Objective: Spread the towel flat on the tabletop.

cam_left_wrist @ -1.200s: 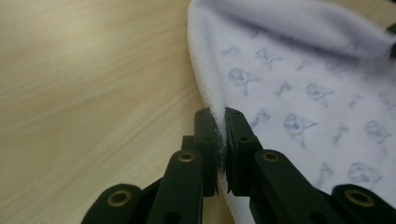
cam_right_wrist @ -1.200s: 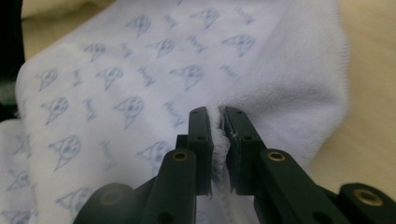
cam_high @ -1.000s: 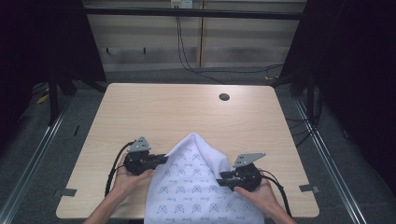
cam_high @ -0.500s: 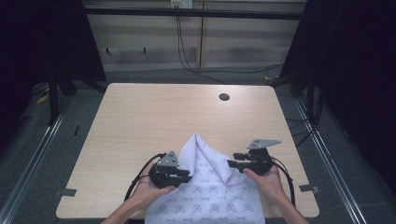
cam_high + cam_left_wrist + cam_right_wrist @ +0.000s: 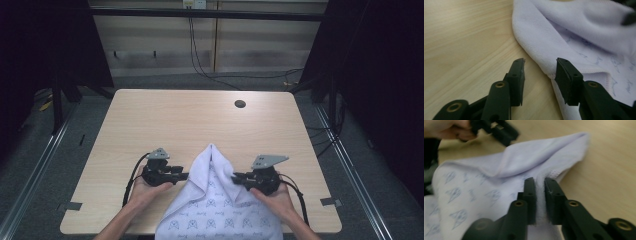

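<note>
While pinched, towel (image 5: 499, 170) in right tongs (image 5: 539, 182).

A pale wooden table (image 5: 165, 125) (round dark hole (image 5: 240, 104) near its far edge) carries a white printed cloth (image 5: 220, 210), bunched to a peak and draping over the near edge.

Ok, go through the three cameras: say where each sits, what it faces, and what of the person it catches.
High view: above the person's side, looking forward and down on the table; both forearms, left gripper, right gripper.
Left gripper view: rides that gripper, faces the towel edge; its open jaws have just been opening.
Right gripper view: looks along jaws pinching a towel fold; the other hand shows far off.
Shared: the white patterned towel, in all three.
</note>
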Demonstrator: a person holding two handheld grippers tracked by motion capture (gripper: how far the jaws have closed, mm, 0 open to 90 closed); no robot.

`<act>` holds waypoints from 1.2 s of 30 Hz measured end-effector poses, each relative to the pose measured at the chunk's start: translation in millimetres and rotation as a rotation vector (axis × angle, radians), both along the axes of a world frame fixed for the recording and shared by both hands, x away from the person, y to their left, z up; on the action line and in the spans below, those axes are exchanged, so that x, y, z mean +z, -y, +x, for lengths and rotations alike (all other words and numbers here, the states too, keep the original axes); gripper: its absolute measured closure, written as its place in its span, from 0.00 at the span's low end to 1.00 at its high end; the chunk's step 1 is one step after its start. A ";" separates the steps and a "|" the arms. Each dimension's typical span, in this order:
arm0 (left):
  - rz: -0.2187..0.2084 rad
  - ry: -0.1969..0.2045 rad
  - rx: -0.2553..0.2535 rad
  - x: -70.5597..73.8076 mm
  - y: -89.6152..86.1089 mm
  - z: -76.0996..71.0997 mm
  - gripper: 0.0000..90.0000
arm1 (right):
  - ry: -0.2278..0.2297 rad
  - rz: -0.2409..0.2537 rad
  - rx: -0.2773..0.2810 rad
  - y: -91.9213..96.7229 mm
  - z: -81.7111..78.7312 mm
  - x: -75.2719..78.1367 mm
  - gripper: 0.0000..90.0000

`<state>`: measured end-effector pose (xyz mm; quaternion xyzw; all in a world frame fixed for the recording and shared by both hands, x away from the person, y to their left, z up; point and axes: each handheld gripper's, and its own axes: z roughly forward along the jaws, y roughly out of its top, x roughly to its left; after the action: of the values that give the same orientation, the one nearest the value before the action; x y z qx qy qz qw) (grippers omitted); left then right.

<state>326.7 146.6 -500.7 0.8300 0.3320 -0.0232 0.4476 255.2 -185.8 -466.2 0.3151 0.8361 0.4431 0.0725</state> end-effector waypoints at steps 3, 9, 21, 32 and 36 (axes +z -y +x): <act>0.017 -0.010 -0.017 -1.9 6.6 1.7 0.63 | -0.004 -0.054 0.028 -13.1 -9.6 -6.2 0.76; -0.049 -0.032 -0.053 -0.5 19.7 4.1 0.63 | -0.010 -0.078 0.084 -22.7 -26.4 -10.0 0.68; -0.040 0.007 -0.052 2.7 27.9 4.2 0.96 | -0.102 0.082 -0.079 24.5 -3.1 -5.4 0.70; -0.058 0.082 0.008 20.5 6.6 9.9 0.96 | -0.140 0.000 -0.040 -13.9 17.7 -18.5 0.78; -0.065 0.113 0.039 29.5 -7.4 13.8 0.97 | -0.077 0.006 -0.057 -13.5 16.4 -15.1 1.00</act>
<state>340.5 154.0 -471.2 0.8084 0.3214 0.0218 0.4927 271.6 -172.2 -481.3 0.3557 0.8276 0.4310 0.0518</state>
